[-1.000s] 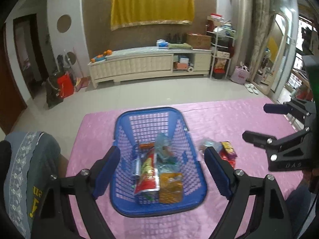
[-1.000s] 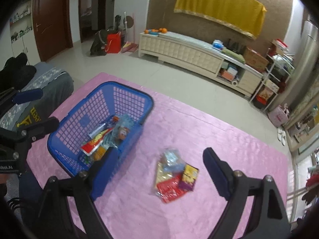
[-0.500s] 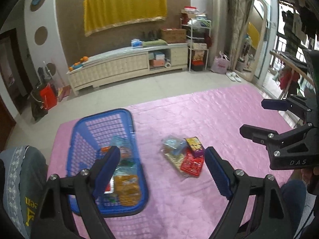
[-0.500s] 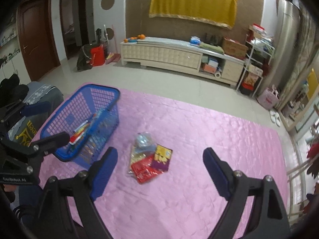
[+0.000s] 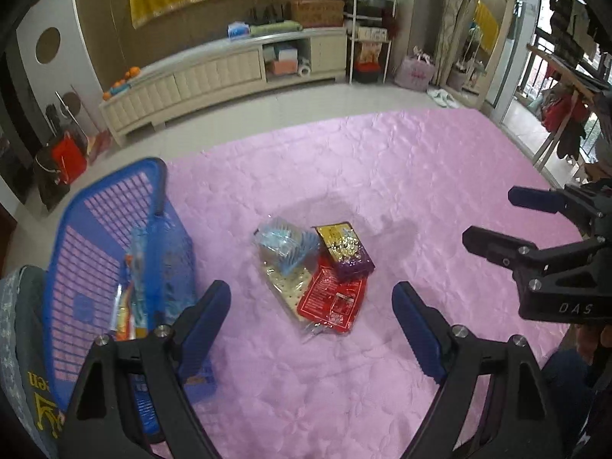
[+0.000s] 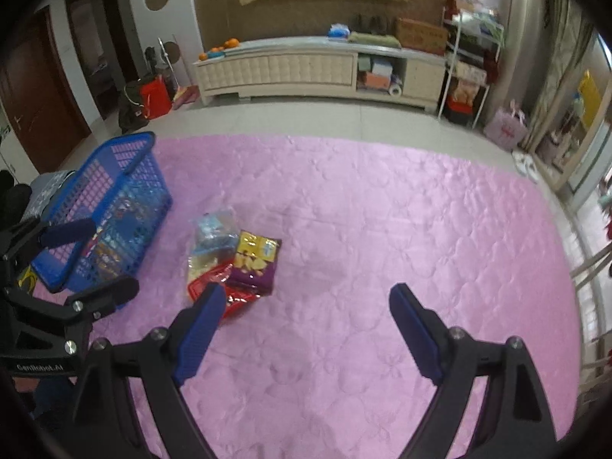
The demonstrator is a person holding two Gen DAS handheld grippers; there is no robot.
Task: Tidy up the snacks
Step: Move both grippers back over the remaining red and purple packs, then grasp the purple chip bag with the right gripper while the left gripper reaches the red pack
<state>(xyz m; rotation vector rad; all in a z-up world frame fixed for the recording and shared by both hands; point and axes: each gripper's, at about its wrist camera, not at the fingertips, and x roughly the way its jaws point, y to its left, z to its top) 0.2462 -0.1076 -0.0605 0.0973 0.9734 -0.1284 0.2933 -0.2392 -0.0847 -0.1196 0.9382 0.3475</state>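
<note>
A small pile of snack packets lies on the pink cloth: a purple-and-gold packet (image 5: 345, 248) (image 6: 255, 260), a red packet (image 5: 332, 298) (image 6: 214, 291), a pale cracker packet (image 5: 285, 287) and a light blue packet (image 5: 283, 243) (image 6: 214, 225). A blue plastic basket (image 5: 76, 237) (image 6: 95, 179) with several snacks inside stands to the left of the pile. My left gripper (image 5: 311, 306) is open and empty, above and just short of the pile. My right gripper (image 6: 306, 306) is open and empty, to the right of the pile; it also shows in the left wrist view (image 5: 497, 218).
The pink quilted cloth (image 6: 382, 229) covers the whole work surface. A grey cushioned chair (image 5: 19, 325) stands at the left edge beside the basket. Beyond the table are tiled floor and a long cream cabinet (image 6: 306, 69).
Both grippers have swung right, from over the basket to the loose pile of packets. The basket now sits at the left of both views. Both stay open and empty.
</note>
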